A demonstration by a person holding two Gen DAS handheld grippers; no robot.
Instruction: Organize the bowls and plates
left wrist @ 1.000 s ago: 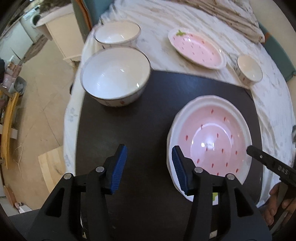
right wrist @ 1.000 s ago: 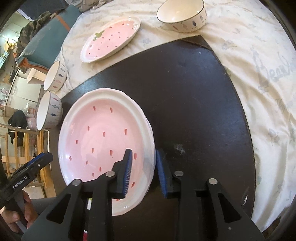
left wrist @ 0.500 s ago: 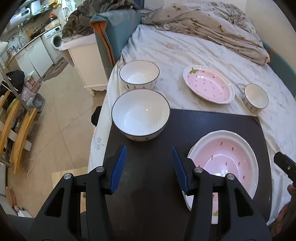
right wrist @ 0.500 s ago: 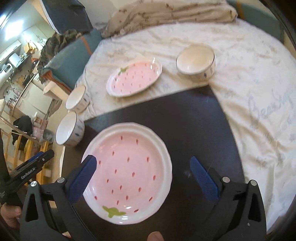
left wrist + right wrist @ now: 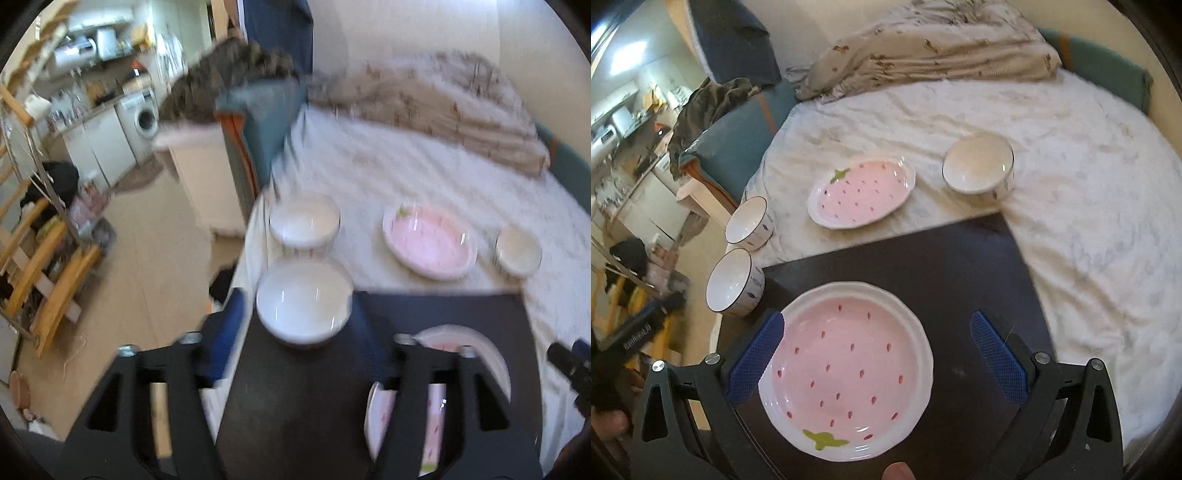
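In the left wrist view, lower half: left gripper (image 5: 295,332), jaws opening, nothing clamped; large white bowl (image 5: 303,300) sits between the blue pads at the dark mat (image 5: 436,310) edge.
Risk there: blurred picture; a pad may knock the bowl off the near edge.

In the right wrist view, lower centre: right gripper (image 5: 875,354), jaws wide apart, empty; pink strawberry plate (image 5: 846,369) lies free on the mat.
Upper centre: oval pink plate (image 5: 860,192) and small bowl (image 5: 977,162) on soft bedding (image 5: 1089,206).
Risk there: soft bedding may tip dishes during grasping.

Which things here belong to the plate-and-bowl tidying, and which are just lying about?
Job: round pink plate, oval pink plate, bowl on the mat, bowl behind it, bowl on the right, black mat.
Lying about: blanket, washing machine.
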